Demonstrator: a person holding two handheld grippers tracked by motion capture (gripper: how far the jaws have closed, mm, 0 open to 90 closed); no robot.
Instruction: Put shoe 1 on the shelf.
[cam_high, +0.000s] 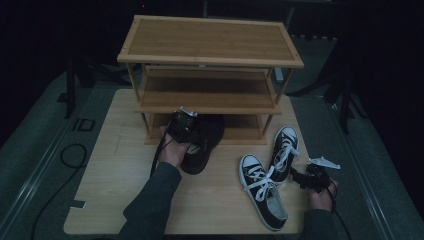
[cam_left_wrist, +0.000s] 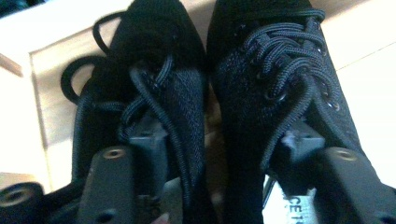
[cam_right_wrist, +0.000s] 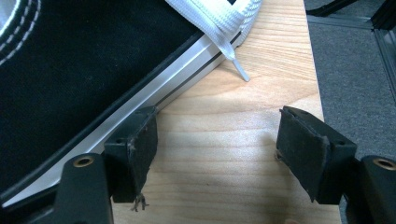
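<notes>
Where black shoes (cam_left_wrist: 205, 93) gape, label (cam_left_wrist: 292, 205) (partly "CE").

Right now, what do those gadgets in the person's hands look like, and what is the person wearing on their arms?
Each hand holds a black two-jaw tool. The left gripper and the right gripper each carry a pale grey three-cornered plate on top, and a thin black cable trails from each. In the right gripper view the jaws end in blocky black pads, frayed at the edges, with brass-coloured screw holes behind. Both forearms wear dark grey-green long sleeves.
</notes>
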